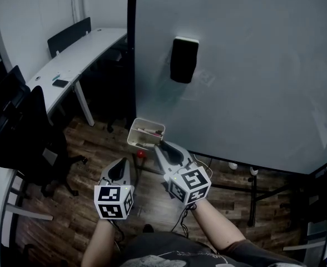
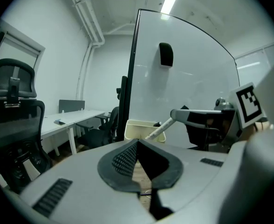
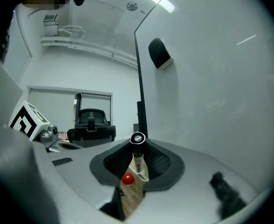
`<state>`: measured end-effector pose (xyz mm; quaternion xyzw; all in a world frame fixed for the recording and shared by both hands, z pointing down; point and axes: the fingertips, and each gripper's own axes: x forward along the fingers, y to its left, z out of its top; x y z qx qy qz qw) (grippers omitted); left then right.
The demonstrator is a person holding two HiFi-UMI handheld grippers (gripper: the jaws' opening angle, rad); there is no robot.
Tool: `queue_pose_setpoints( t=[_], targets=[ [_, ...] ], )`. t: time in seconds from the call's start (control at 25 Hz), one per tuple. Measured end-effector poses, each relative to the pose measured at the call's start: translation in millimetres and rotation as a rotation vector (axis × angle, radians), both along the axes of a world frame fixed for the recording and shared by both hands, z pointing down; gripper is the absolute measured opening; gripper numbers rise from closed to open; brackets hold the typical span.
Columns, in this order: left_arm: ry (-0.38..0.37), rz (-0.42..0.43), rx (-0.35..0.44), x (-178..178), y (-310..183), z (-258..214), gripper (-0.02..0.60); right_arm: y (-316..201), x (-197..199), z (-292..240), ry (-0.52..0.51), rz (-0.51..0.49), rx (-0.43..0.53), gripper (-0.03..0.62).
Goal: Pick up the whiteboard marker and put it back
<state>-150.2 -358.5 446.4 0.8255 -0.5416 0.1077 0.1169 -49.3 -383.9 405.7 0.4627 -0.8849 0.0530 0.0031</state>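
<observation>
No legible text, label, brand, number or sign is found on any surface in these views.

Head view: set above, facing steeply down on the left gripper (image 1: 123, 163) and right gripper (image 1: 163, 146) at lower centre. Each gripper view: mounted close behind its own jaws, facing forward along them. All three share the whiteboard (image 1: 252, 65) and black eraser (image 1: 184, 59).
</observation>
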Motion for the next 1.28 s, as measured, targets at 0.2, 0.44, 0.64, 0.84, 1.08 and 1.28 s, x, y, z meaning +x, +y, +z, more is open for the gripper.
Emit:
queue_pose_setpoints(
  t=[0.2,0.44,0.64,0.84,1.08,1.28],
  targets=[
    [-0.005,0.009,0.033,9.5,19.3,-14.7,0.013,18.3,12.7,-26.6,-0.033,0.002,0.052,0.081],
    [-0.011,0.016,0.065,28.2,48.2,-27.6,0.014,52.7,27.8,-40.4,-0.031,-0.012,0.086,0.081],
    [-0.012,0.003,0.07,43.6,82.5,-30.0,0.014,87.6,46.1,-44.4,-0.047,-0.024,0.089,0.081],
    [0.003,-0.027,0.06,57.9,118.8,-28.4,0.014,126.1,67.4,-39.8,-0.057,-0.026,0.077,0.081],
    [0.014,-0.037,0.049,78.6,162.1,-22.3,0.012,167.8,93.4,-19.6,-0.038,-0.015,0.037,0.081],
    [0.014,-0.042,0.047,90.5,190.2,-20.8,0.012,190.7,113.7,-15.3,-0.035,0.004,0.028,0.081]
  ],
)
